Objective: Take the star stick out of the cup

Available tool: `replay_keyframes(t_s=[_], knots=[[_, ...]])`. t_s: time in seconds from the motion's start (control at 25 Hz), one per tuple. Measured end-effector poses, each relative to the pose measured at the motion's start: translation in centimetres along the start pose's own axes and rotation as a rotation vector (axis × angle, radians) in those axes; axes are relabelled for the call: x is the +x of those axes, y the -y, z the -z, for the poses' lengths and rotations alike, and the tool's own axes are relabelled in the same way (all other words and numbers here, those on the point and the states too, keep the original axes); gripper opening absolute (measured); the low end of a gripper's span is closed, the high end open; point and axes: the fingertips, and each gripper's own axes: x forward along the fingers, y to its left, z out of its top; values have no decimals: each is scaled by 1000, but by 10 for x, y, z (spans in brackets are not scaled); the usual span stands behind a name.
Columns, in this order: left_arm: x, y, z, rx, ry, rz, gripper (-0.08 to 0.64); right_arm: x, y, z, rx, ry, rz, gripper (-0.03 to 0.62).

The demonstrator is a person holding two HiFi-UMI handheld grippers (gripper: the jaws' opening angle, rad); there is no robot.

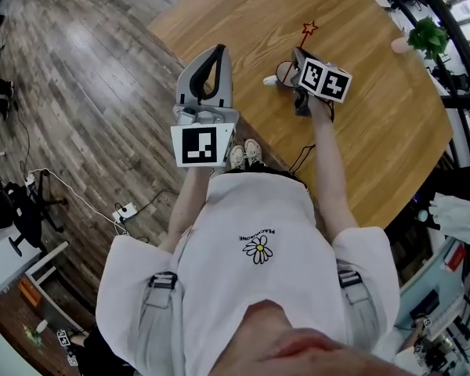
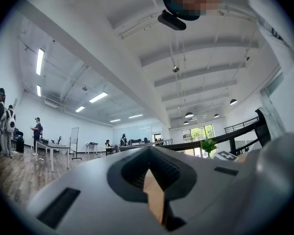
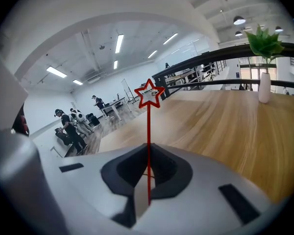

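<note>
The star stick (image 3: 148,131) is being gripped by the right gripper (image 3: 148,151). Its jaws are being held closed on the thin red shaft, with the star standing out well beyond the jaw tips and the shaft's lower end showing between the pads. The grasp is therefore being judged as done.

What is being taken for the cup (image 1: 284,72) is being shown only in the head view. It is sitting on the wooden table (image 1: 376,131), just beside this gripper and partly hidden by it. Whether the stick's foot is inside the cup is not being shown by any view, so the lift clear of the cup is being judged as the part left.

The left gripper (image 2: 148,155) is being held off to the side of the right one. Its jaws are together with nothing between them, well apart from the stick.
</note>
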Motion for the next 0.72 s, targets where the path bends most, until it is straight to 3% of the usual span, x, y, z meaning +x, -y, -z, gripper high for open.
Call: replay_keyframes(t_s=[0.28, 0.72], knots=[[1, 1, -3, -4, 12, 3, 15, -18, -6, -23, -40, 96, 7, 12], [-4, 8, -24, -9, 54, 17, 15, -129, -75, -117, -294, 536, 19, 12]])
